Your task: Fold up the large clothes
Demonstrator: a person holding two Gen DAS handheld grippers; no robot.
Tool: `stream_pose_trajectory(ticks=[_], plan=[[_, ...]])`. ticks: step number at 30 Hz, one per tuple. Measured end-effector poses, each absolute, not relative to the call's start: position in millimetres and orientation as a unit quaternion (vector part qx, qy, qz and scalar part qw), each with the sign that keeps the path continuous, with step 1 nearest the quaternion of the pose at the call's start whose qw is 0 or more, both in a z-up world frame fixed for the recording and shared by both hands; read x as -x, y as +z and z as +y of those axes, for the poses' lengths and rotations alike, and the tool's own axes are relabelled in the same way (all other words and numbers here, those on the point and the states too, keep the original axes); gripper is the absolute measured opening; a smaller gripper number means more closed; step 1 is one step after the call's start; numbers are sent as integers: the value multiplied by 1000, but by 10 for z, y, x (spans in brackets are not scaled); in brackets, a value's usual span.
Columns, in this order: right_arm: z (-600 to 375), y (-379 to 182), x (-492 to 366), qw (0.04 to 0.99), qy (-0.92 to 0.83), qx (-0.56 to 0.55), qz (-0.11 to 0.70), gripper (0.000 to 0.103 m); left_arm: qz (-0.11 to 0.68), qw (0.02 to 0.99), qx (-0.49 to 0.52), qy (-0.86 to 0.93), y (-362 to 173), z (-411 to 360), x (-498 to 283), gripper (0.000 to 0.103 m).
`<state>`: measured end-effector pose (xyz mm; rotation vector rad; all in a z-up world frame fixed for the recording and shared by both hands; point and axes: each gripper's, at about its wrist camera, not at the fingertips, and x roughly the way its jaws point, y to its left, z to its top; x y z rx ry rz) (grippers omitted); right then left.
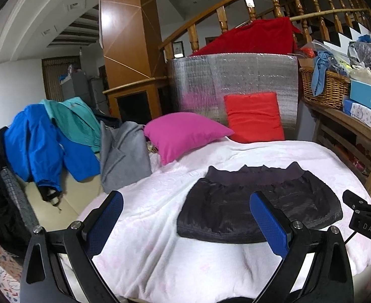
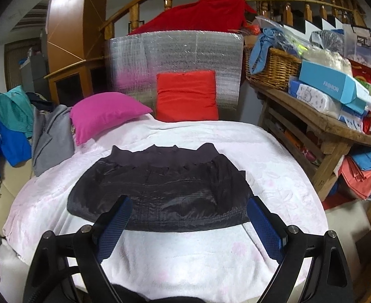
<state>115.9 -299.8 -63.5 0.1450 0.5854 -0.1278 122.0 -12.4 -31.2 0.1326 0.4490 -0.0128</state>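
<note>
**Dark garment looks folded; next piece waits**

The left gripper (image 1: 185,217) and right gripper (image 2: 189,219) both hang wide and empty. The black jacket (image 2: 160,189) lies in a compact bundle on the white blanket (image 2: 185,257), just ahead of the right gripper — apparently finished. Next likely means reaching far left to the draped grey coat (image 1: 124,156). Up right, a wicker basket (image 2: 273,70) holds blue cloth — other contents unclear.

Glossy black jacket (image 2: 160,189) on fluffy white blanket (image 2: 185,260).
</note>
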Motion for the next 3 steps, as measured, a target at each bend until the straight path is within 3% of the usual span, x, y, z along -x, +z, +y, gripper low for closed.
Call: stream_pose_trajectory(ticks=[3], plan=[[-3131, -752, -1332, 949, -74, -75, 296, 94, 249, 966, -62, -16, -463, -129, -1504, 100]])
